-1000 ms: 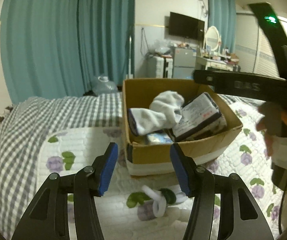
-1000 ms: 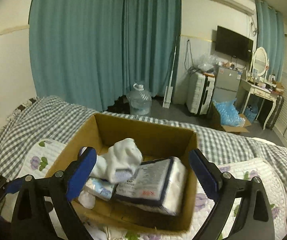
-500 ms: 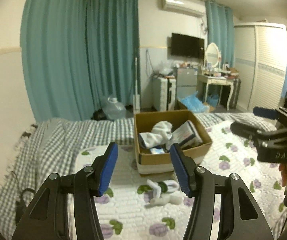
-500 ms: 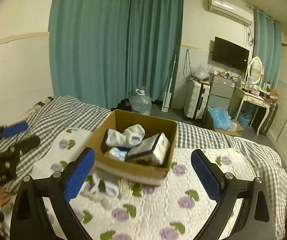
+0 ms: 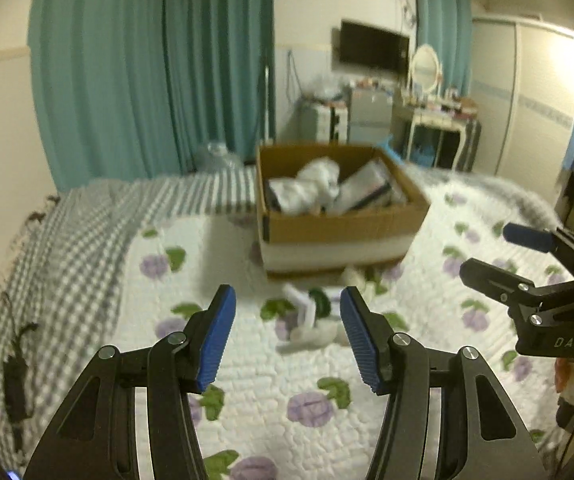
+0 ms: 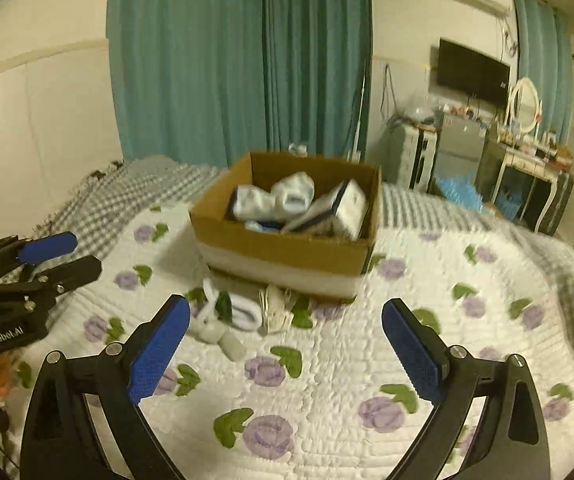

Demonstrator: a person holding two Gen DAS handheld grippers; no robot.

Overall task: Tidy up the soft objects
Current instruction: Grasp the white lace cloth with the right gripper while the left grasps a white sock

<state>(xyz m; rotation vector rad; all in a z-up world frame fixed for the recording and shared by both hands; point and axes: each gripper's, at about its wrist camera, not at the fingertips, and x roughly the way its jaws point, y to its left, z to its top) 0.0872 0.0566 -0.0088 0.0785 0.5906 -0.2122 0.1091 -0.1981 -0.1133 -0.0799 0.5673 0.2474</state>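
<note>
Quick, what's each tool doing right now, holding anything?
Left tool: open, holding nothing.
Right tool: open, holding nothing.

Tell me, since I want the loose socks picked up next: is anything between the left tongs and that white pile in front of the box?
Nothing visible. The open left tongs face the white sock pile across bare floral quilt. The brown cardboard box stands behind the pile; the right tongs hang off to the side.
</note>
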